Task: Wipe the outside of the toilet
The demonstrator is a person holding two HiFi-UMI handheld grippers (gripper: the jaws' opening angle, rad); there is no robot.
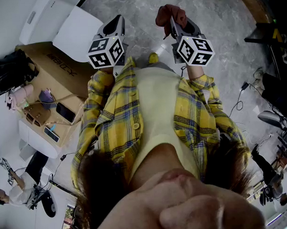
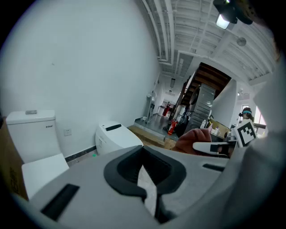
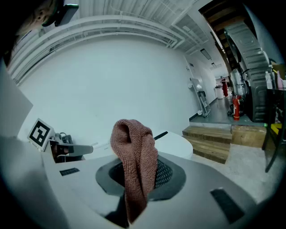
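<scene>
Landmark: the white tank toilet [image 1: 72, 34], standing against the wall with its lid lying closed.

1. Person in a yellow plaid shirt [image 1: 115, 122], standing just short of the toilet's front and holding both grippers out over the floor toward it.
2. Tank toilet, the task's thing [image 2: 31, 134]: neither gripper is touching it, and its outer shell is showing bare white.
3. Low one-piece toilet [image 2: 114, 136], sitting further along the same wall from the tank toilet, a black strip running across its top; in the right gripper view it is showing behind the cloth.
4. Cardboard box [image 1: 57, 67], lying right beside the tank toilet, with a dark phone [image 1: 65, 112] resting on its far end.
5. Wooden steps [image 3: 214, 138], lying beyond the low toilet, well apart from the tank toilet.
6. Black bag [image 1: 10, 69], sitting on the side of the box away from the person.
7. Left gripper [image 1: 116, 24], hovering nearest the toilet's lid. Its jaws are pressing together with nothing held; a pale sliver is showing at the seam, possibly a jaw's inner face.
8. Right gripper [image 1: 175, 23], hovering beside the left one, further from the toilet. Its jaws are clamping a reddish-brown knitted cloth [image 3: 134, 152], which is bunching up above the jaws.
</scene>
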